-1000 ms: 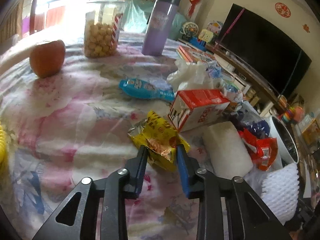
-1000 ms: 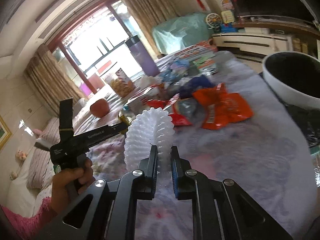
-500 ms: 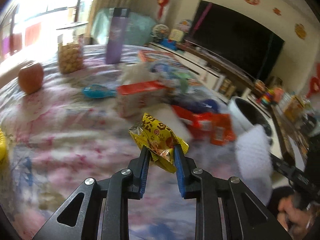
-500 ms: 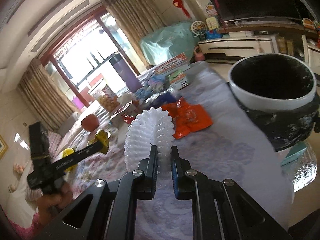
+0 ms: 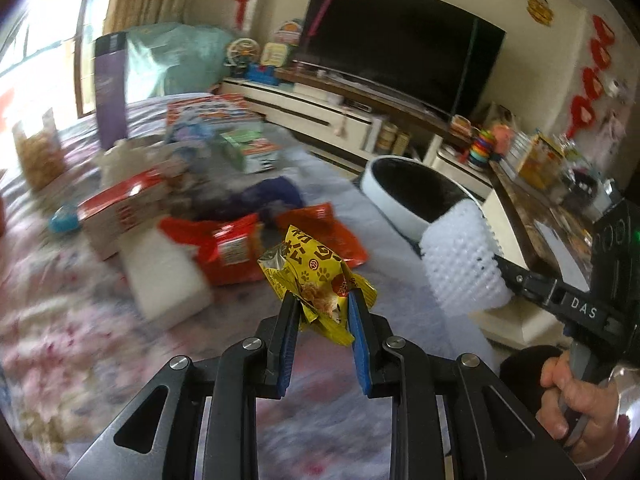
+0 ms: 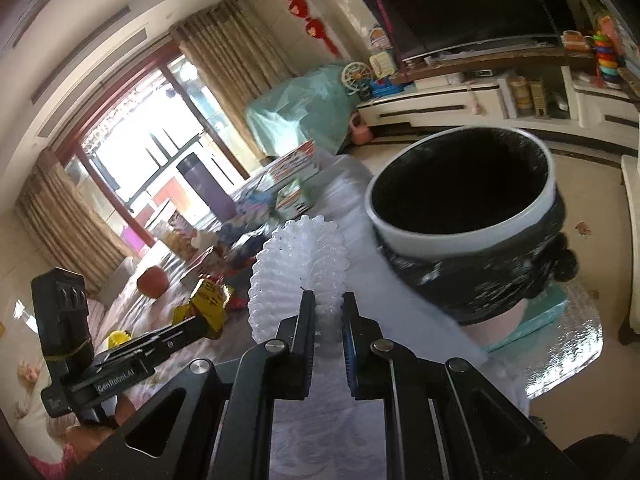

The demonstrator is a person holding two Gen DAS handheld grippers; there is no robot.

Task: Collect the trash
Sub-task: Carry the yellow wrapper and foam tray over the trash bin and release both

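Between left gripper (image 5: 323, 307) pads, yellow wrapper (image 5: 316, 276); foam net (image 6: 298, 270) in right gripper (image 6: 323, 307).

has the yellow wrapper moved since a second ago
Yes. The left gripper has lifted the yellow wrapper off the table and carried it toward the bin.

Both wrist cams look forward-down over cluttered table (image 5: 60, 340); shared: bin (image 5: 404, 208), foam net (image 6: 300, 264), yellow wrapper (image 5: 316, 280).

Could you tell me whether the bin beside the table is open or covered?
Open: the bin shows an uncovered white rim around a dark, black-lined mouth; no lid is visible.
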